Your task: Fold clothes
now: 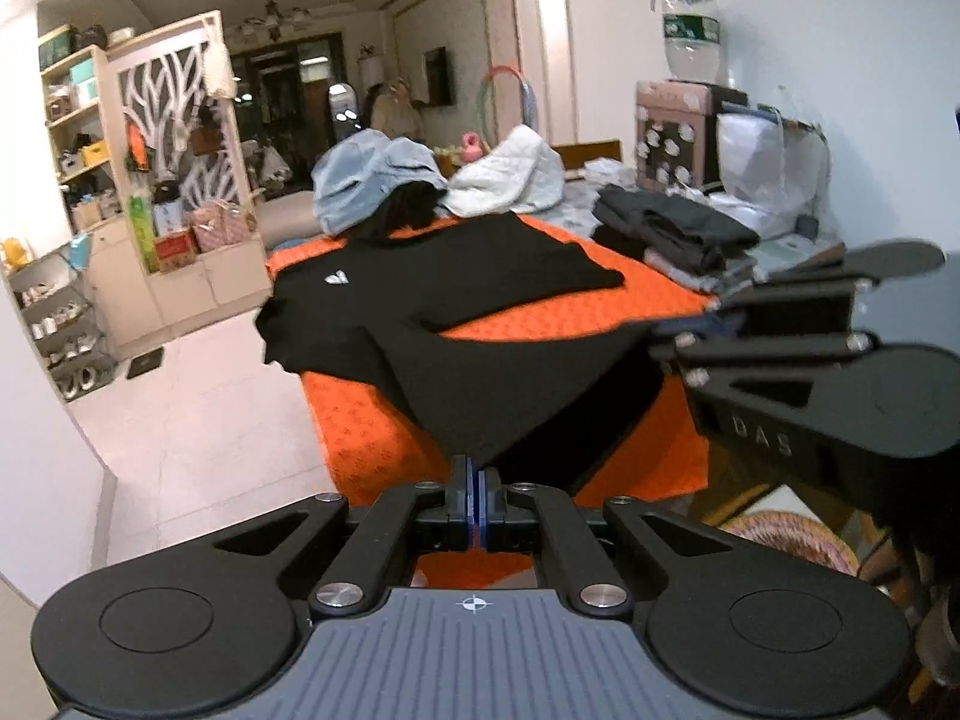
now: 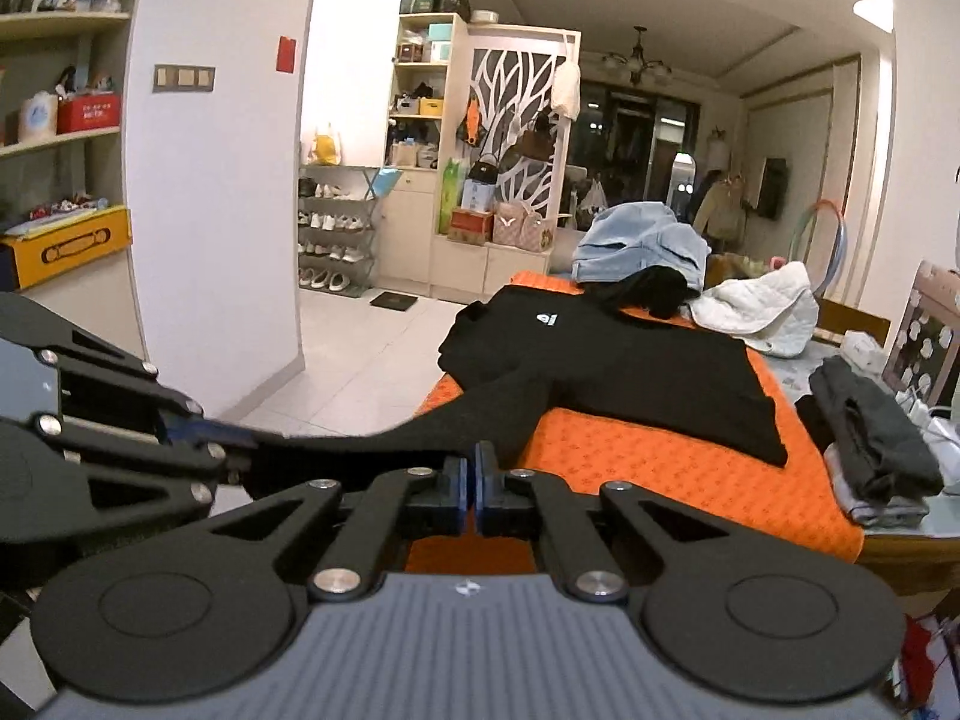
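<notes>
I hold the near hem of the black shirt [image 1: 456,300], which lies on the orange worktop [image 1: 540,306], pinched in both my left gripper [image 1: 474,480] and right gripper [image 2: 474,468], so I judge a lengthwise fold is underway, needing both corners carried evenly toward the collar.

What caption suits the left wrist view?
Left gripper shut on black shirt's hem over orange cloth.

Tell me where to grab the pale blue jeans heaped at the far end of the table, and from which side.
Grip the raised, bunched fold at the top of the pale blue jeans, coming from above on the near side. They sit in a rounded heap atop dark clothes, so the crest likely offers a pinchable ridge. Both grippers are now shut on the black shirt, so one must let go first.
</notes>
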Tool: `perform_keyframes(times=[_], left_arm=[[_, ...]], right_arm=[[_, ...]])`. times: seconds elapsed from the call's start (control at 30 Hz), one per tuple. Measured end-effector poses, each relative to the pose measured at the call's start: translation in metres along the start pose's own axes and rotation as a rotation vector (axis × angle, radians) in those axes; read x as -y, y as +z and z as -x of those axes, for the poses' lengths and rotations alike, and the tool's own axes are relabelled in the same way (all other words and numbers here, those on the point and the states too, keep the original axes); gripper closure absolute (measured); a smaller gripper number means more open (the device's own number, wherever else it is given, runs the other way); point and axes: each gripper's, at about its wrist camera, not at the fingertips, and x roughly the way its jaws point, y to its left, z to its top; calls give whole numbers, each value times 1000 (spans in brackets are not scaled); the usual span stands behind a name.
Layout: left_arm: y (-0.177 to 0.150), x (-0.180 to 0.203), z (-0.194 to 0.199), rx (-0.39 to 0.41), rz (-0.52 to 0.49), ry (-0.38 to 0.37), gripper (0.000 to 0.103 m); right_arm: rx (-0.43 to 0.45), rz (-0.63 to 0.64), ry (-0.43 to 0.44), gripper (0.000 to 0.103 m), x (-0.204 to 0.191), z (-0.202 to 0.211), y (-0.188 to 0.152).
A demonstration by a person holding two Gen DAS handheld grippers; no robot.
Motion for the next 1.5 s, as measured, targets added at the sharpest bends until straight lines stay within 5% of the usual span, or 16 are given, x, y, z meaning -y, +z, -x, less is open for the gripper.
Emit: perform_keyframes(times=[0.37, 0.7, 0.9, 1.0, 1.3, 1.5], left_arm=[[22, 42, -13, 92, -76, -138, 99], [81, 102, -57, 123, -163, -271, 96], [91, 109, -72, 137, -210, -381, 89], [84, 89, -85, 104, -215, -352, 82], [60, -44, -193, -74, -104, -76, 77], [69, -120, -275, -168, 18, -15, 77]], right_arm=[[13, -132, -91, 100, 64, 12, 6], [-7, -328, -103, 100, 181, -3, -2], [-30, -409, -103, 100, 251, -28, -17], [-54, -464, -104, 100, 282, -46, -27], [-171, -523, -220, 100, 336, -119, -56], [-263, -646, -350, 100, 350, -162, -79]])
